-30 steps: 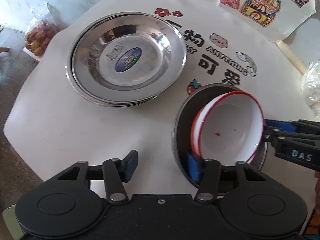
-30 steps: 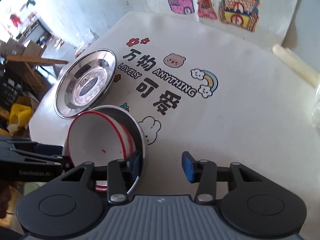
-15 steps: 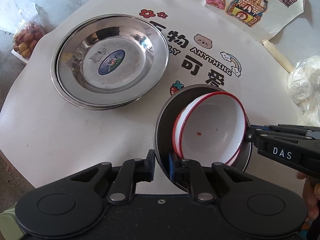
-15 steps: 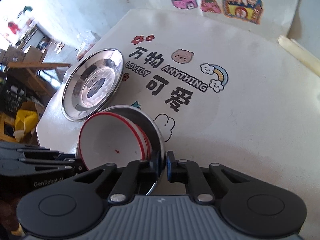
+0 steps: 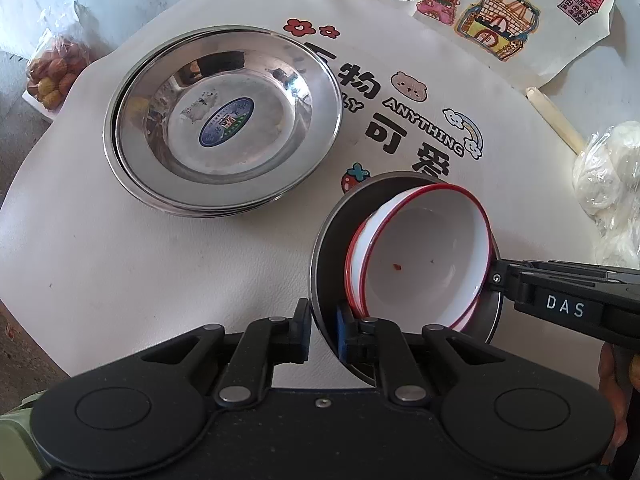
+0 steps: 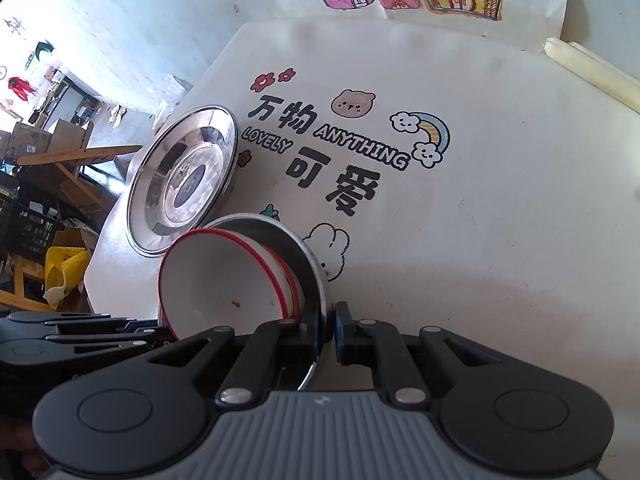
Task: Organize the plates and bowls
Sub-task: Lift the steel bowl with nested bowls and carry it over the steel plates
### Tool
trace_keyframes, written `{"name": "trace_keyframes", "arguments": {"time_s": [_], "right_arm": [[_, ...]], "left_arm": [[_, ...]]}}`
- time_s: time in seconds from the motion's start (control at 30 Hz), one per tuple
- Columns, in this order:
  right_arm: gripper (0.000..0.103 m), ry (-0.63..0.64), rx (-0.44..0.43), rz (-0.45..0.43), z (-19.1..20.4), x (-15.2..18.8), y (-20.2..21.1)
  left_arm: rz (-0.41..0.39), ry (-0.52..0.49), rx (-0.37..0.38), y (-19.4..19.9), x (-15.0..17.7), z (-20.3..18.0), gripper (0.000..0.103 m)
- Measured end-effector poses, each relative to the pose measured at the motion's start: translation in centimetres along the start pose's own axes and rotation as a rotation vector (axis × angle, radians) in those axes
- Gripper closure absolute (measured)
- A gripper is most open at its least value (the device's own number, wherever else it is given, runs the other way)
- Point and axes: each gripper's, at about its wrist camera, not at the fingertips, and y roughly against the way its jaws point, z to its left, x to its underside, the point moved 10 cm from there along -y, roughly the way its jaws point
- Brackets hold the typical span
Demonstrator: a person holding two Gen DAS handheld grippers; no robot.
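A steel bowl (image 5: 320,248) sits on the printed white mat and holds two nested white bowls with red rims (image 5: 424,260), tilted inside it. My left gripper (image 5: 322,316) is shut on the steel bowl's near rim, one pad inside and one outside. My right gripper (image 6: 329,320) is shut on the opposite rim of the steel bowl (image 6: 296,240), beside the white bowls (image 6: 224,280). In the left wrist view the right gripper (image 5: 496,276) reaches in from the right. A stack of steel plates (image 5: 224,120) lies apart at the upper left, and the same plates (image 6: 184,176) show in the right wrist view.
A bag of fruit (image 5: 52,76) lies off the table's left edge. A white plastic bag (image 5: 608,172) and a cream roll (image 5: 556,120) sit at the right. A paper with drawn houses (image 5: 480,12) lies at the back. Boxes and a wooden bench (image 6: 72,168) stand beyond the table.
Both grippers stood open astride the steel bowl's rim one second ago; both have since closed on it. The bowl and plates have stayed where they were.
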Motion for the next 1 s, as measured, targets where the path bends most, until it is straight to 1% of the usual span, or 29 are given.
{"name": "trace_keyframes", "arguments": {"time_s": [0.13, 0.27, 0.47, 0.7, 0.87, 1.0], "right_arm": [[0.094, 0.006, -0.005, 0.011, 0.1, 0.3, 0.0], [0.093, -0.016, -0.015, 0.026, 0.0, 0.7, 0.0], [0.093, -0.033, -0.004, 0.050, 0.1, 2.3, 0.3], [0.092, -0.065, 0.006, 0.062, 0.1, 3.9, 1.0], [0.092, -0.063, 0.013, 0.057, 0.3, 4.0, 1.0], [0.092, -0.063, 0.018, 0.064, 0.6, 4.2, 1.0]], "left_arm": [[0.006, -0.008, -0.004, 0.0, 0.0, 0.0, 0.091], [0.018, -0.011, 0.005, 0.0, 0.2, 0.0, 0.092], [0.025, -0.046, 0.006, 0.4, 0.5, -0.3, 0.094], [0.030, -0.063, 0.021, 0.3, 0.8, -0.4, 0.095], [0.029, -0.056, 0.029, 0.2, 1.0, -0.2, 0.095], [0.042, -0.060, 0.050, 0.2, 0.9, -0.1, 0.095]]}}
